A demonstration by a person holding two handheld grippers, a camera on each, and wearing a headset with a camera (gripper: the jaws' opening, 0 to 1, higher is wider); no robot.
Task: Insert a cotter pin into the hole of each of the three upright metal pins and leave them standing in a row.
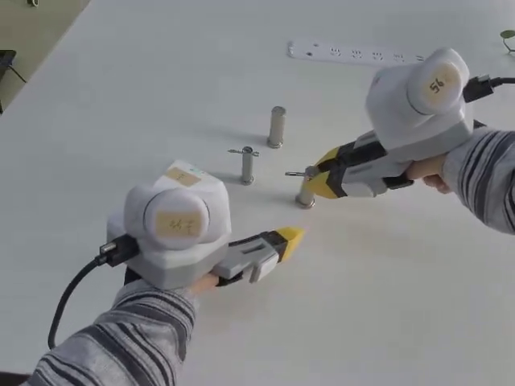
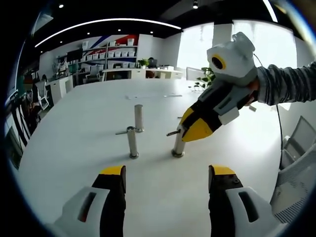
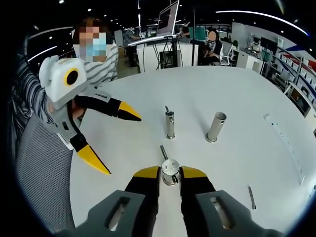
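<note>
I have three pins standing on the table point(image 1: 145, 88): the far pin point(image 1: 277, 126), the middle pin point(image 1: 248, 165) nearer and left, and the near pin point(image 1: 305, 196) right, its top between the right gripper point(image 1: 311, 178) jaws. The left gripper point(image 1: 291, 236) sits nearer. The power strip point(image 1: 354, 54) lies far right.

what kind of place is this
Most likely an open-plan office or lab workspace: a large white table with a power strip on it, shelves of boxes along the far wall, and a monitor on a desk behind.
</note>
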